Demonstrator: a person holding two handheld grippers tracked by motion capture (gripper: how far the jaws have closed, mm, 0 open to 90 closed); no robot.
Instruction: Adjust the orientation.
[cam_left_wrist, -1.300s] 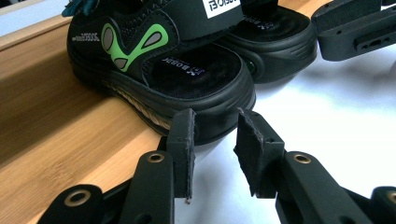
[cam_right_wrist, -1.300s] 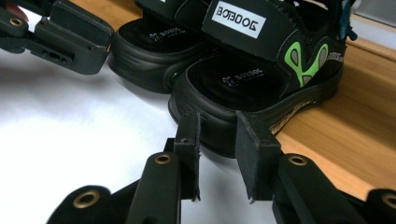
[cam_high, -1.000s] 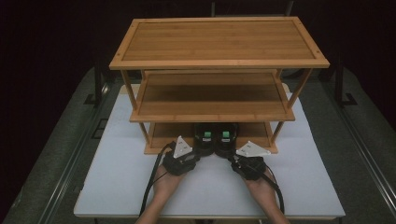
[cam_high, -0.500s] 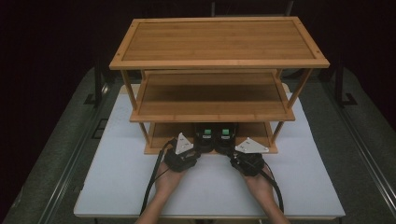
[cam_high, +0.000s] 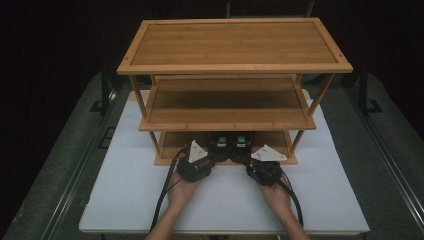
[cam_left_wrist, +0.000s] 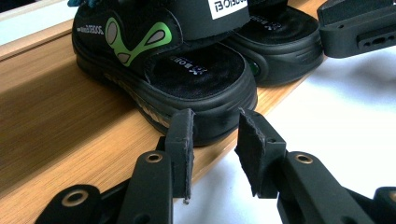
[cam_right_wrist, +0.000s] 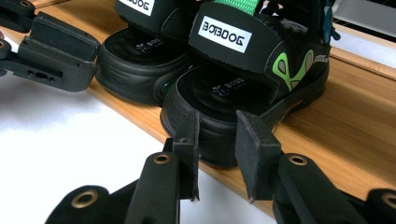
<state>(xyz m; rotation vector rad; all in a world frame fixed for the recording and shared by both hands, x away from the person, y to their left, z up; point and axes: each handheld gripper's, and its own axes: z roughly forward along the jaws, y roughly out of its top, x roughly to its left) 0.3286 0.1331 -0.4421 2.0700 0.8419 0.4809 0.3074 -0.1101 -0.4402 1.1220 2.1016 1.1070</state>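
Looking over the scene from the largest item down, I note a three-tier bamboo shoe rack (cam_high: 235, 70) standing on a white table (cam_high: 125, 200), its top and middle shelves bare. A pair of black sandals sits on the bottom shelf (cam_left_wrist: 56, 140), toes at the front edge facing me. The left sandal (cam_left_wrist: 187, 79) and the right sandal (cam_right_wrist: 252, 93) stand side by side, touching or very nearly so; from the high view I cannot tell which.

Both tools are at the shelf front. The left gripper (cam_left_wrist: 215, 140) has its jaws spread, one pad on each side of the left sandal's toe cap, close to the rubber but not clamped. The right gripper (cam_right_wrist: 217, 140) stands the same way at the right sandal's toe, jaws apart with the toe rim between them. Neither holds anything yet.

My judgement is that the step in hand is taking a grip on each toe, presumably to draw the pair off the shelf. To do it well, I should push each tool slightly deeper so the pads bear on the thick sole wall rather than the rounded lip, where they could slip off. I would close both evenly, confirm the bite, then lift a little before pulling so the soles clear the shelf edge without dragging. Keeping the two tools parallel avoids knocking the sandals together.
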